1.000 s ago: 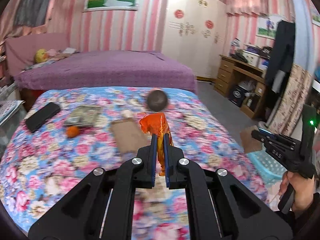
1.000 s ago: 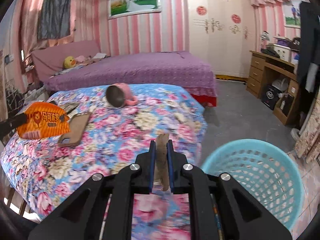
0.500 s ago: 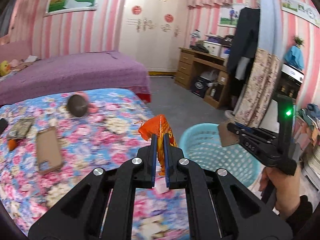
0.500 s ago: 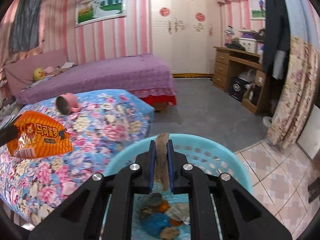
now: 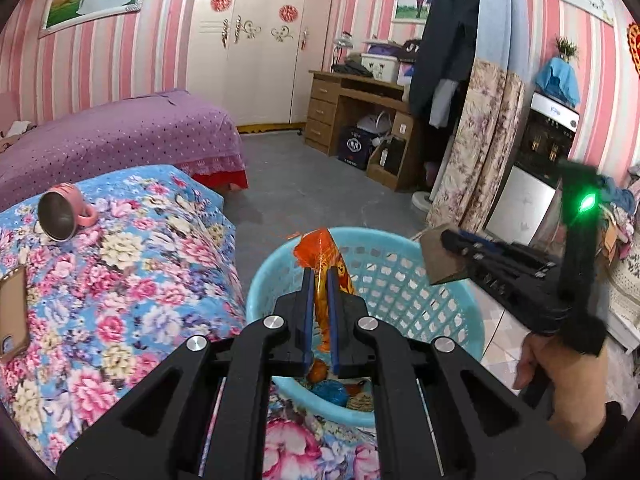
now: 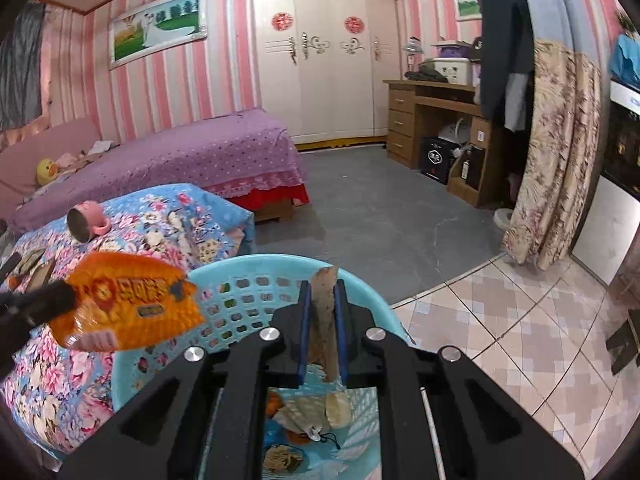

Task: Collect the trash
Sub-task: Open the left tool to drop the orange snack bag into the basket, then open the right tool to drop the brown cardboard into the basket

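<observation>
My left gripper (image 5: 319,280) is shut on an orange snack wrapper (image 5: 325,258) and holds it over the light blue mesh basket (image 5: 404,280). My right gripper (image 6: 323,294) is shut on a brown cardboard scrap (image 6: 324,308), also over the basket (image 6: 248,276). In the right wrist view the wrapper (image 6: 132,304) hangs at the left above the basket rim. In the left wrist view the right gripper (image 5: 444,256) holds the scrap (image 5: 440,258) over the basket's right rim. Several pieces of trash (image 6: 304,412) lie at the basket's bottom.
The floral bed (image 5: 120,280) lies left of the basket, with a tipped pink mug (image 5: 64,214) and a brown flat piece (image 5: 12,312) on it. A purple bed (image 6: 200,152), wardrobe (image 6: 320,60), wooden desk (image 6: 436,120) and floral curtain (image 6: 560,152) stand beyond.
Both grippers have swung right from over the floral bed to above the blue basket, each still holding its piece of trash.
</observation>
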Tool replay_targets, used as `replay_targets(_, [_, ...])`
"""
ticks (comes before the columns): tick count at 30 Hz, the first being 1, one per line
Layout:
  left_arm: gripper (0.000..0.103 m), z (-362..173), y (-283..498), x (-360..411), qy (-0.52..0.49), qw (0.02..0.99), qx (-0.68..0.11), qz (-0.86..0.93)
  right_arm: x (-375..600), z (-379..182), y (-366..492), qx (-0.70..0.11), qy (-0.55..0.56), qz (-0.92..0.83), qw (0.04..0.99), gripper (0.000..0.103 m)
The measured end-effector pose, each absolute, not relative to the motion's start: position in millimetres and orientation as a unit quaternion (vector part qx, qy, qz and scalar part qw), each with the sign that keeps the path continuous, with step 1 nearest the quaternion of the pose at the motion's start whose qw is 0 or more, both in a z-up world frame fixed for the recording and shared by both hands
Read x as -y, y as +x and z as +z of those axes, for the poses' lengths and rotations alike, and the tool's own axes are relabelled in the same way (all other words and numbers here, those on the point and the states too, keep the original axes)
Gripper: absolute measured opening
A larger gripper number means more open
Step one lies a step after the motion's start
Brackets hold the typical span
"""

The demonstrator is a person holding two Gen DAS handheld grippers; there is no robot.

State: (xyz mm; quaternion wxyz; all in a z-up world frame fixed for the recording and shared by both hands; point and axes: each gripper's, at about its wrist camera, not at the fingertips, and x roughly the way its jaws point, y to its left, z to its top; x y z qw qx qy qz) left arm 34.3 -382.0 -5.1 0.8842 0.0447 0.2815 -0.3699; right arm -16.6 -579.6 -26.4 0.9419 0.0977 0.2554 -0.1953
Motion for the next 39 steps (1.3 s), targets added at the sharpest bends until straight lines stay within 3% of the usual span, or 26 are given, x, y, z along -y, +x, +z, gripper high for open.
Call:
replay_targets(3, [0.010, -16, 41, 390, 0.054, 0.886, -0.291, -0.356, 585, -30, -17, -0.257, 0.106, -0.197, 0.940, 0.011])
replay_targets(5, [0.033, -23, 49, 390, 0.059, 0.890, -0.301, -0.338, 588, -31, -19, -0.259, 0.108, -0.196, 0.940, 0.011])
replay_targets(6, [0.053, -25, 53, 389, 0.058, 0.892, -0.302, -0.330, 586, -31, -18, -0.260, 0.106, -0.195, 0.940, 0.011])
replay_targets(7, [0.067, -26, 56, 386, 0.057, 0.897, -0.301, -0.319, 586, -32, -18, -0.261, 0.105, -0.194, 0.940, 0.011])
replay_targets(12, [0.087, -27, 72, 365, 0.053, 0.916, -0.293, -0.269, 581, -32, -15, -0.262, 0.103, -0.190, 0.941, 0.012])
replay_targets(16, [0.095, -22, 82, 345, 0.050, 0.929, -0.282, -0.235, 572, -32, -11, -0.261, 0.094, -0.183, 0.943, 0.012])
replay_targets(25, [0.097, -17, 85, 307, 0.047, 0.940, -0.275, -0.198, 545, -28, 7, -0.252, 0.082, -0.170, 0.949, 0.018])
replay_targets(27, [0.097, -16, 86, 299, 0.045, 0.941, -0.275, -0.193, 538, -28, 13, -0.253, 0.076, -0.171, 0.949, 0.036])
replay_targets(28, [0.097, -15, 87, 294, 0.043, 0.942, -0.274, -0.191, 535, -29, 15, -0.254, 0.074, -0.172, 0.949, 0.054])
replay_targets(29, [0.097, -14, 88, 289, 0.042, 0.943, -0.272, -0.189, 532, -29, 18, -0.254, 0.070, -0.173, 0.949, 0.063])
replay_targets(31, [0.097, -12, 89, 281, 0.041, 0.944, -0.270, -0.185, 525, -28, 22, -0.255, 0.067, -0.172, 0.949, 0.067])
replay_targets(37, [0.097, -3, 94, 251, 0.035, 0.949, -0.263, -0.169, 505, -24, 32, -0.249, 0.056, -0.176, 0.951, 0.094])
replay_targets(39, [0.097, -3, 96, 243, 0.035, 0.950, -0.262, -0.165, 498, -23, 36, -0.250, 0.047, -0.182, 0.950, 0.096])
